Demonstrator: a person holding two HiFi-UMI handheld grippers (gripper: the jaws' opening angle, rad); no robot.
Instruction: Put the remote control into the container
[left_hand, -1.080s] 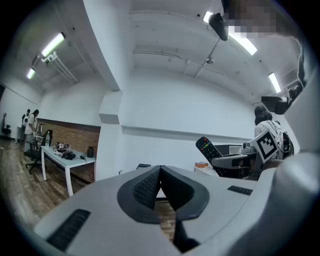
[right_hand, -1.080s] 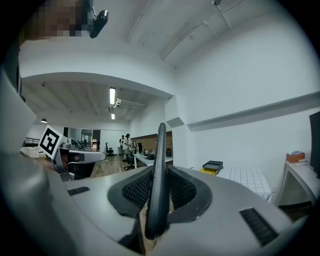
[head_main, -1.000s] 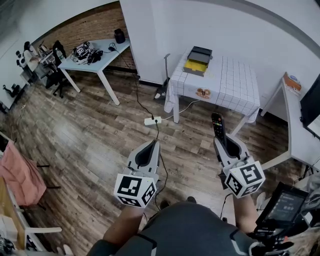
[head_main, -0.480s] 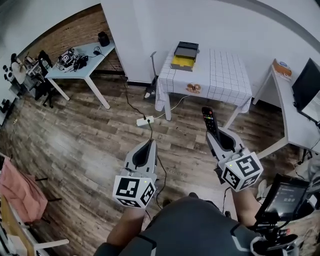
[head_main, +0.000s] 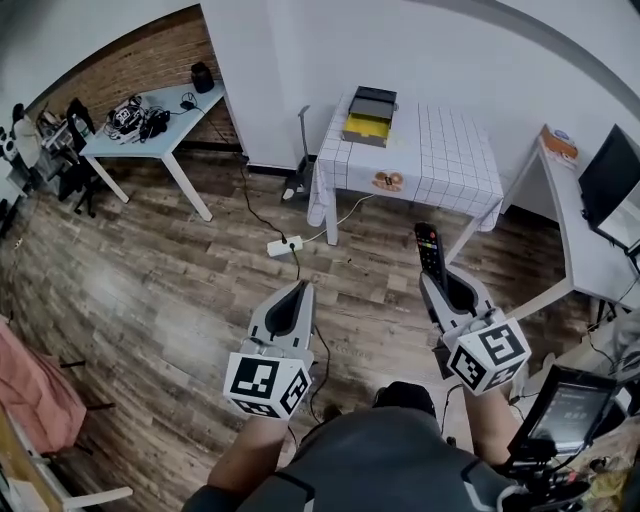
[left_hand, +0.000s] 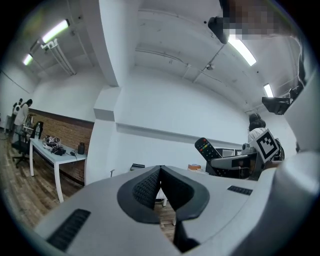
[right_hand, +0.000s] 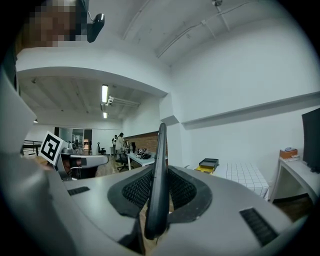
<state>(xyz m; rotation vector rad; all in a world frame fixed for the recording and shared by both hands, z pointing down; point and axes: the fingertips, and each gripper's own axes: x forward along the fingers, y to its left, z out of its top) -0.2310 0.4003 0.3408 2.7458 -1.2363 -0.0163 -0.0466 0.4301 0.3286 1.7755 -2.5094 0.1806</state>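
Slim black remote control (head_main: 430, 252) clamped in right tongs (head_main: 440, 292); left tongs (head_main: 298, 295) closed, empty. Yellow-and-grey container (head_main: 368, 115) on checked-cloth table (head_main: 450, 150) well apart; end-held remote may slip.

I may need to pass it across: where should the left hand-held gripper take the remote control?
Probably the button end of the remote control, which juts free beyond the right hand-held gripper clamping its lower part. Come from its left, open the shut left hand-held gripper, and close across the slim body.
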